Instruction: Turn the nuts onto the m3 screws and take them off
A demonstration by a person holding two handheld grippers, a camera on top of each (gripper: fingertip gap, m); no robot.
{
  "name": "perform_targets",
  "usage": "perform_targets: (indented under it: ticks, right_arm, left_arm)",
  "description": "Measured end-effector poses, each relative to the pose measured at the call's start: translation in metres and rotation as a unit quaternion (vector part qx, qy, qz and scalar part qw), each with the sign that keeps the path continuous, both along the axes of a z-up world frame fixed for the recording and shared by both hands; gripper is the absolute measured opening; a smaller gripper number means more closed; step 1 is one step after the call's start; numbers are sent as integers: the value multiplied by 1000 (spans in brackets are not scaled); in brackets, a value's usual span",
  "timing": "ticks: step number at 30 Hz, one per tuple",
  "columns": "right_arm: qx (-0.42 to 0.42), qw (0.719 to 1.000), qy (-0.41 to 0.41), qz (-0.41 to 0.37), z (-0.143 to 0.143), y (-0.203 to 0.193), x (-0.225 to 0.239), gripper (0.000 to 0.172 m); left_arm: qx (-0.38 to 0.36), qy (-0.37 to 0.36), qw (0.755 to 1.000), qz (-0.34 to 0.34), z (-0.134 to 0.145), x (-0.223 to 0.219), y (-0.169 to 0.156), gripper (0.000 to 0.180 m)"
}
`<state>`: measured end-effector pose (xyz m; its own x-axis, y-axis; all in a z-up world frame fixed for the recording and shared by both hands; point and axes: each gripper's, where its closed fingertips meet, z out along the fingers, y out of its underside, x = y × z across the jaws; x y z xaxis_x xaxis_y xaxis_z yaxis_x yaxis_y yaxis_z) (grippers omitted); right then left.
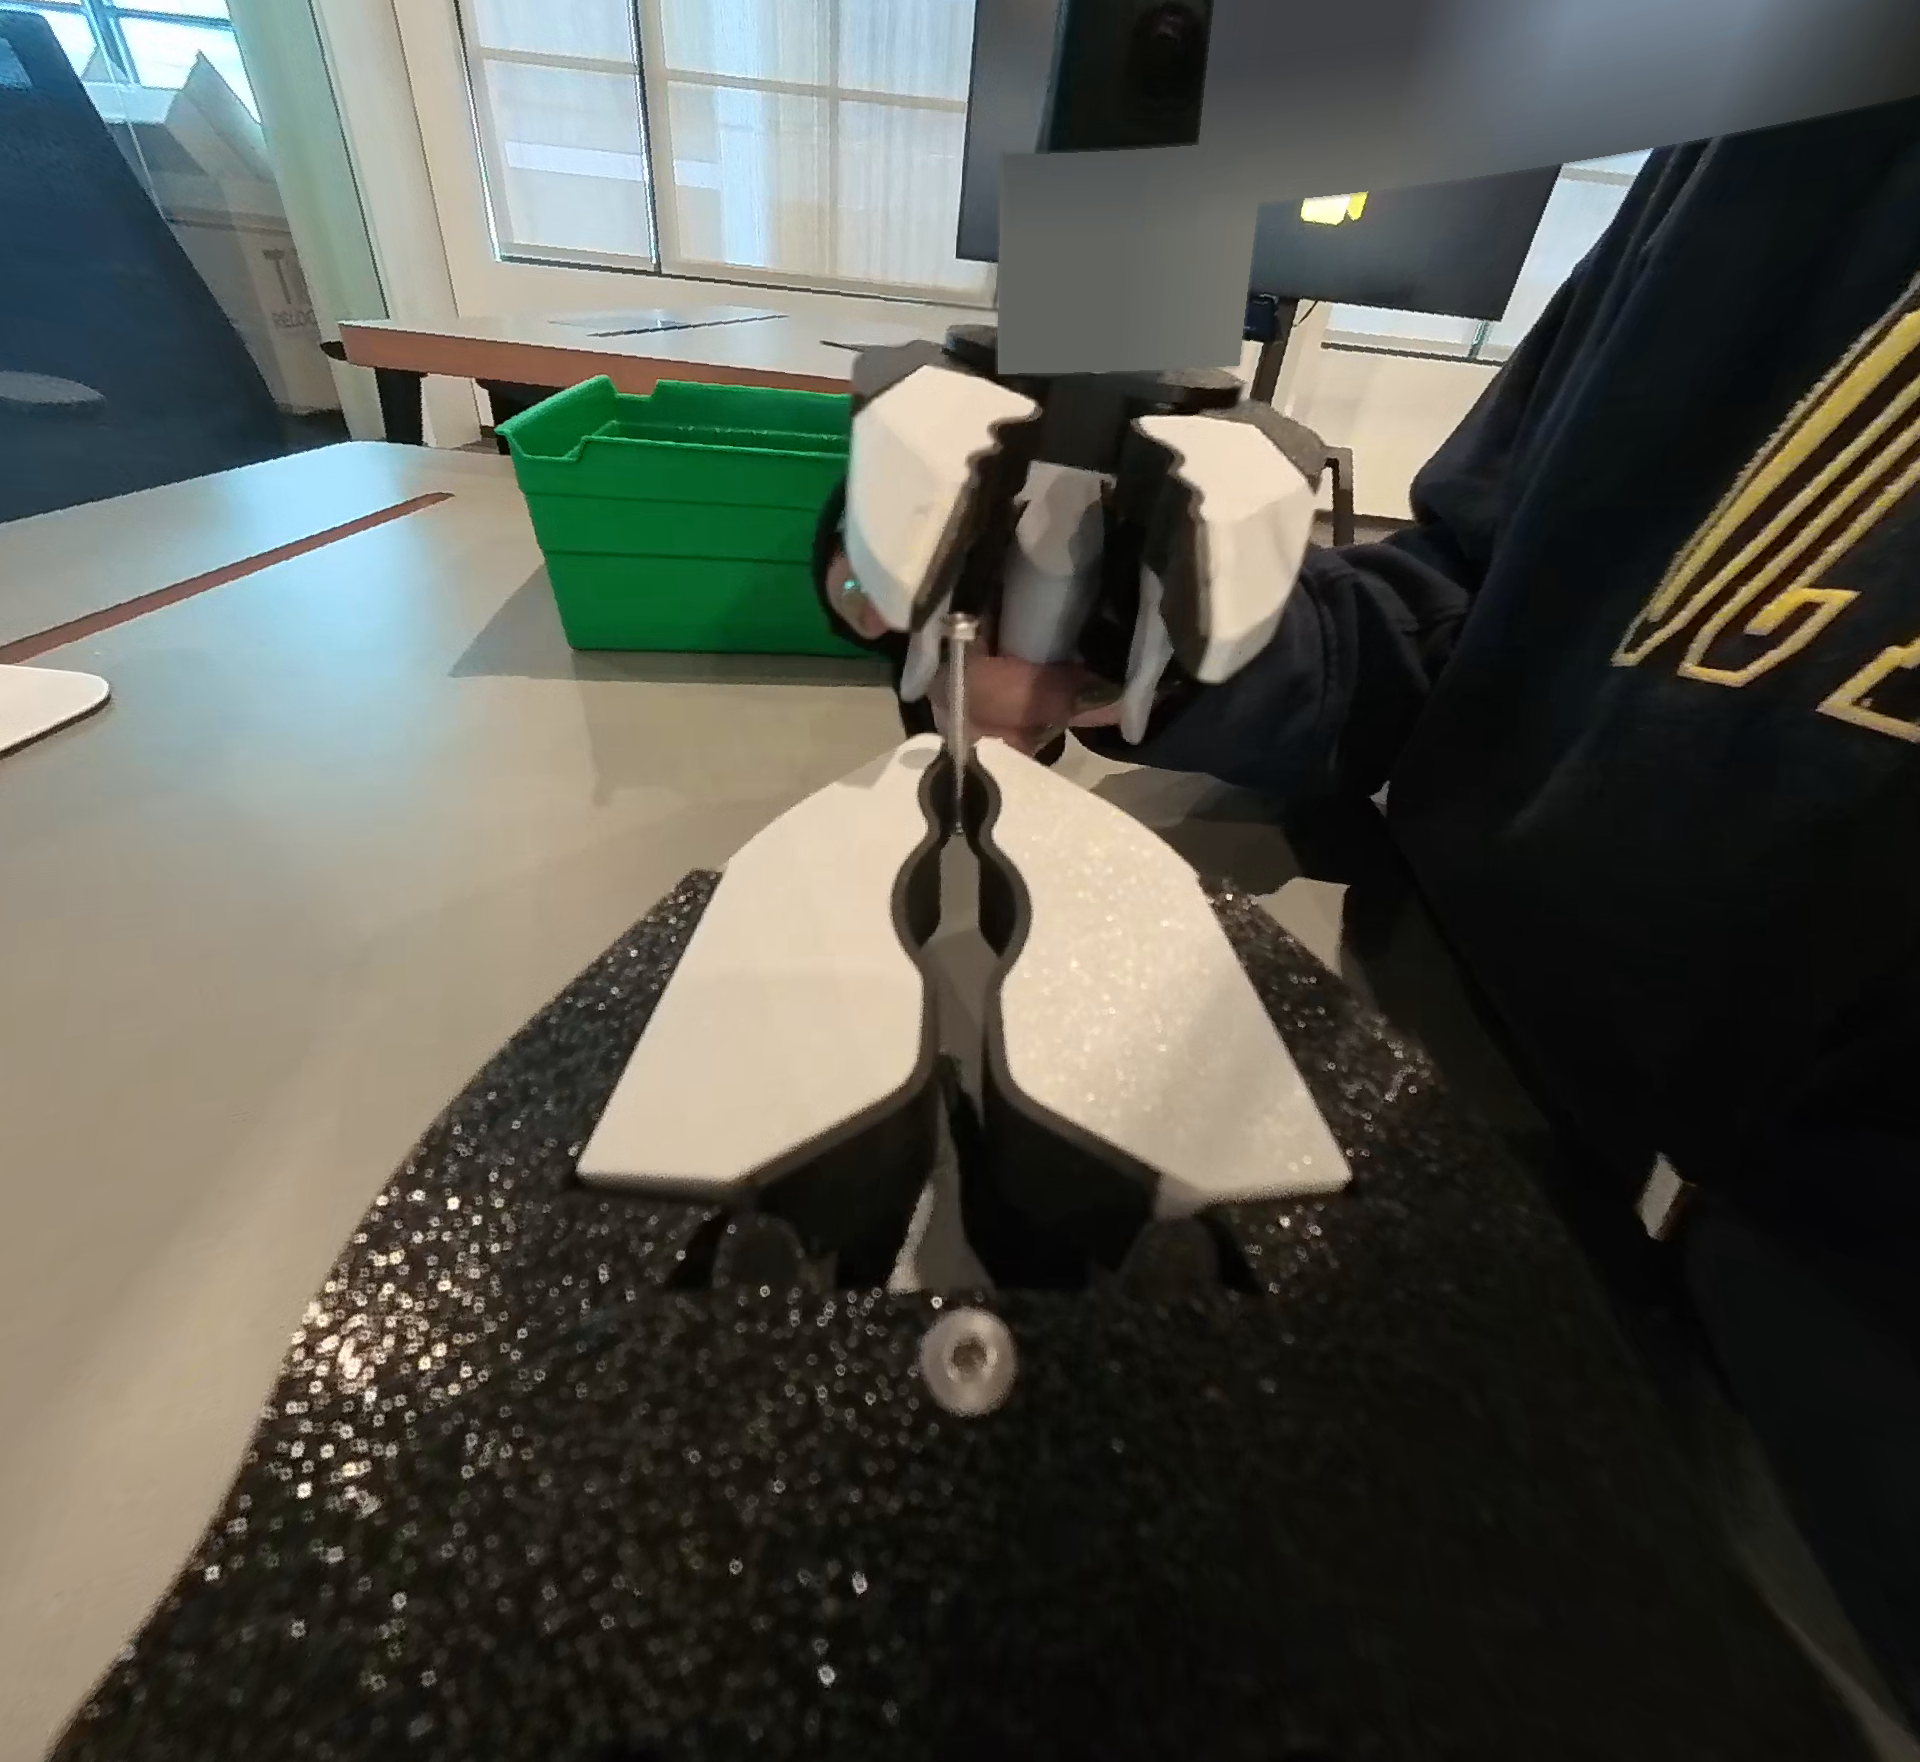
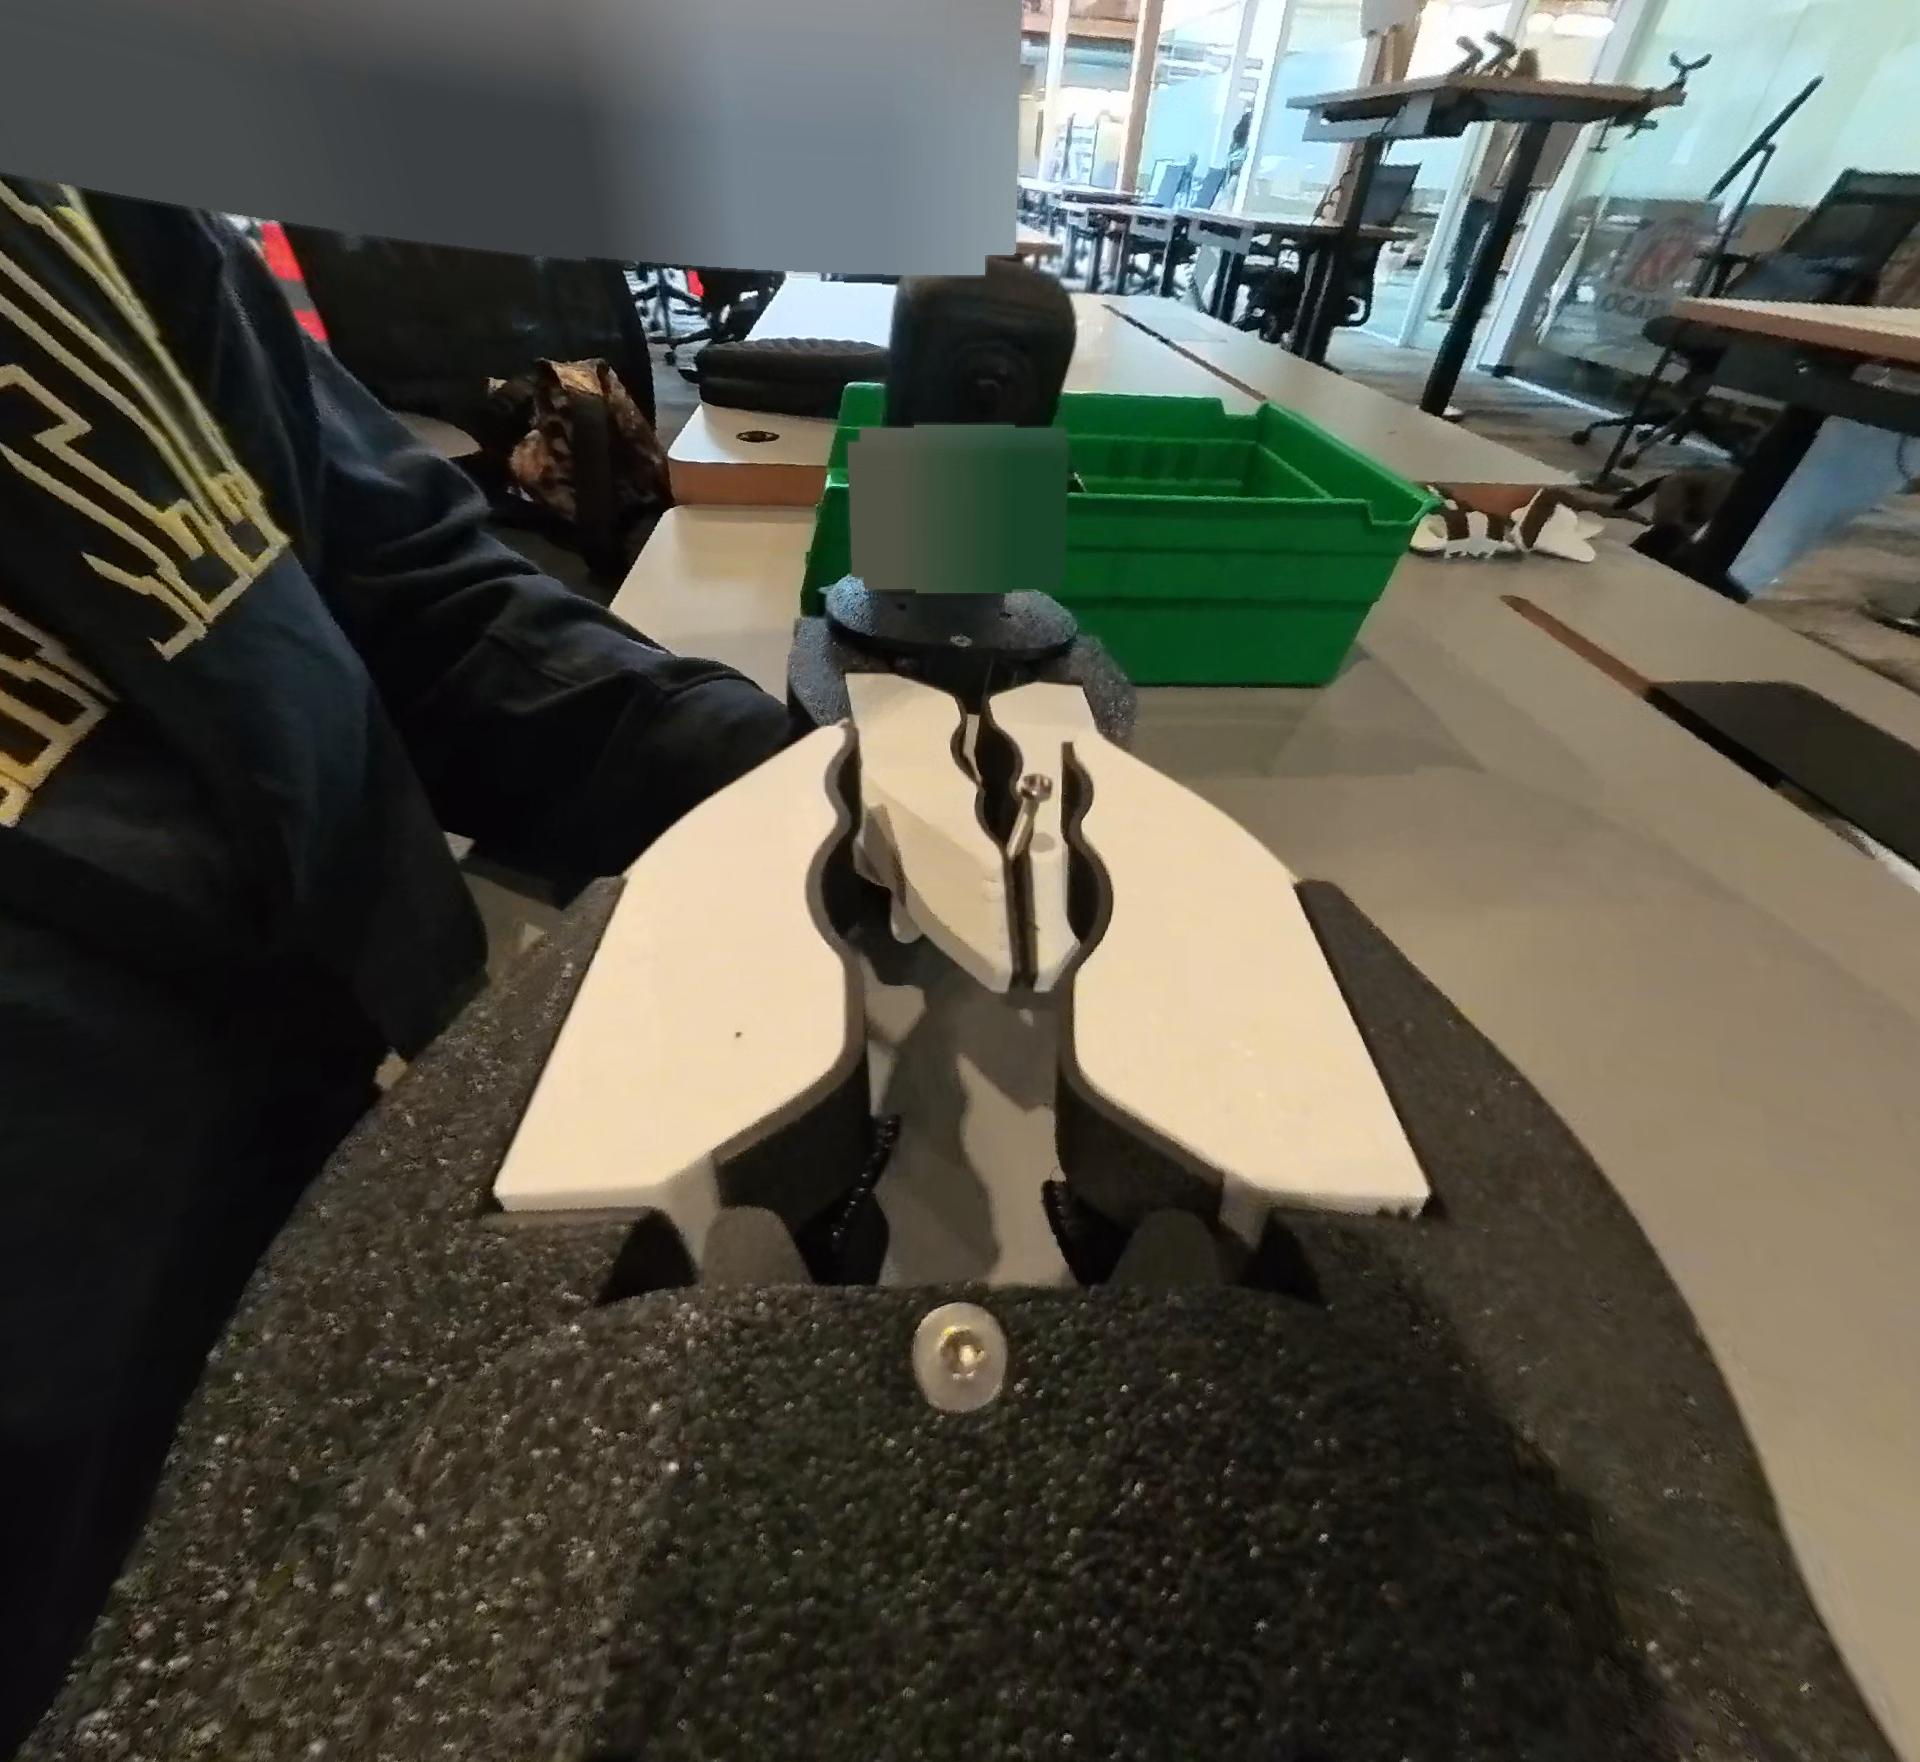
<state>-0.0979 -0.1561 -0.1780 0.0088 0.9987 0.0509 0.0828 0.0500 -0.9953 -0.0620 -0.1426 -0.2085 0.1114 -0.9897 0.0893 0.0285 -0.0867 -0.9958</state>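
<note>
The left gripper (image 1: 958,782) clamps the thin silver metal screw (image 1: 957,694), head toward twelve o'clock; the right gripper (image 2: 961,813) stands spread around it. Keep the shaft steady and centred.

Daylit office: tall windows (image 1: 727,50), grey table (image 1: 260,829), glass partitions (image 2: 1714,102), rows of desks (image 2: 1247,237).

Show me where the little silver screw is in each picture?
Left wrist view: the screw stands upright at centre, pinched at the left gripper's closed tips, head up.
Right wrist view: the screw sits just above centre, between the right gripper's open fingers.
Shared landmark: the green bin.
</note>
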Motion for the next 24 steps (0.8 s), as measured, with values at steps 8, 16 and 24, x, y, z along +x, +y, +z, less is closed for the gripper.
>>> perform_targets:
  ticks: [8, 16, 24]
  right_arm:
    - [-13, 1000, -10, 11, -3, -2, -4, 38]
    - [-24, 1000, 0, -4, -3, 3, 4, 37]
    - [-19, 1000, -3, 6, -2, -1, 0, 38]
  left_arm:
    - [0, -2, 1000, 0, 0, 0, 0, 1]
    - [-5, -8, 1000, 1, 1, -1, 1, 1]
    - [-8, -1, 1000, 0, -1, 0, 1, 1]
